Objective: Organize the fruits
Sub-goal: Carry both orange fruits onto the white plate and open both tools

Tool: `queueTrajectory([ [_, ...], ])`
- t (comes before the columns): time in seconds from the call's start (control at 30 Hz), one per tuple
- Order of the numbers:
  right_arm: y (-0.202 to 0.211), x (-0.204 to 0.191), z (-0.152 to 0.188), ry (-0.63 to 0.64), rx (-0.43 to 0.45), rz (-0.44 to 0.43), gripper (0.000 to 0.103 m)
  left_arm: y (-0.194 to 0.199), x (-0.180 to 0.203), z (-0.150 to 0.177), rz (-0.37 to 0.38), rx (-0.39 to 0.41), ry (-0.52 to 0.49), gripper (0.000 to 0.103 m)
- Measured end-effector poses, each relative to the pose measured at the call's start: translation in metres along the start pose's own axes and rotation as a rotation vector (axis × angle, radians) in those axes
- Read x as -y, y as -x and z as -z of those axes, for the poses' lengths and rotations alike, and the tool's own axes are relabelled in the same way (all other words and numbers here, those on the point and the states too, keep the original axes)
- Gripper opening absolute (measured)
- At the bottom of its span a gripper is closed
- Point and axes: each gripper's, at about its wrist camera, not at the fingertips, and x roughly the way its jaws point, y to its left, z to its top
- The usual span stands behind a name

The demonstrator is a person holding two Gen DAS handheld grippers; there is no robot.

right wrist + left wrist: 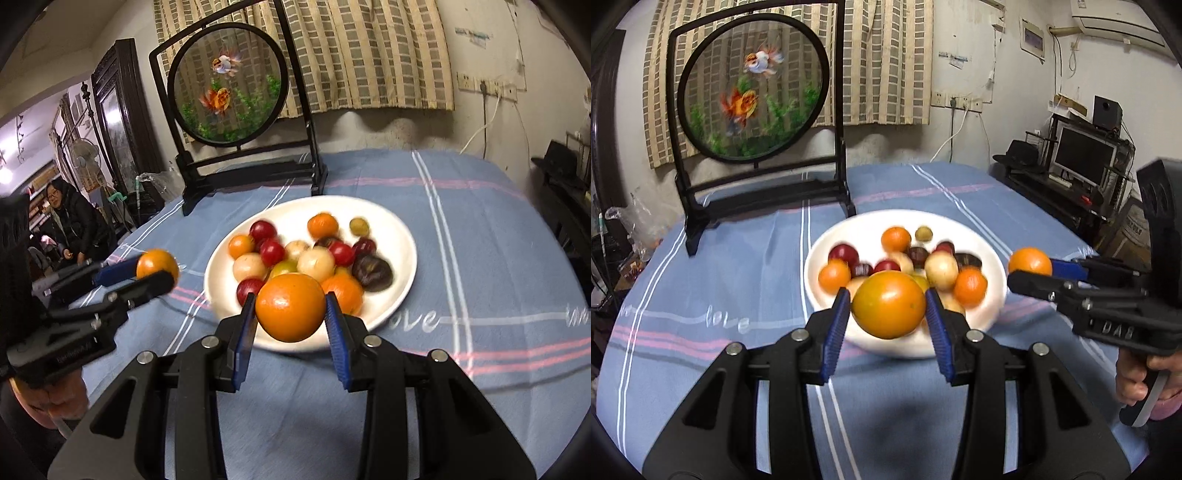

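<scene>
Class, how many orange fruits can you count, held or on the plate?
5 orange fruits. One in the left gripper, one in the right gripper, three on the plate: back, left, front right. More may be hidden.

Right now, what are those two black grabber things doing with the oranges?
A person is sorting fruit with a handheld gripper in each hand. The left gripper is clamped on an orange, and the right gripper is clamped on another orange. Both fruits are held up in the air above the near edge of a white plate. The plate sits on a blue striped tablecloth and holds a pile of small orange, red, pale and dark fruits.
</scene>
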Motion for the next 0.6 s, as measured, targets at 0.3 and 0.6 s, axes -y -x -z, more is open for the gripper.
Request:
queueTrajectory([
  [0.3,-0.059,0.027,-0.045,-0.023,-0.035,0.065,0.037,-0.071,-0.014,-0.049,-0.022,-0.059,0.044,0.041],
  [0.6,-0.091,0.040,-0.055,-0.049,-0.073,0.051,0.037,-0.120,-0.024,-0.057,-0.041,-0.112,0.062,0.041],
])
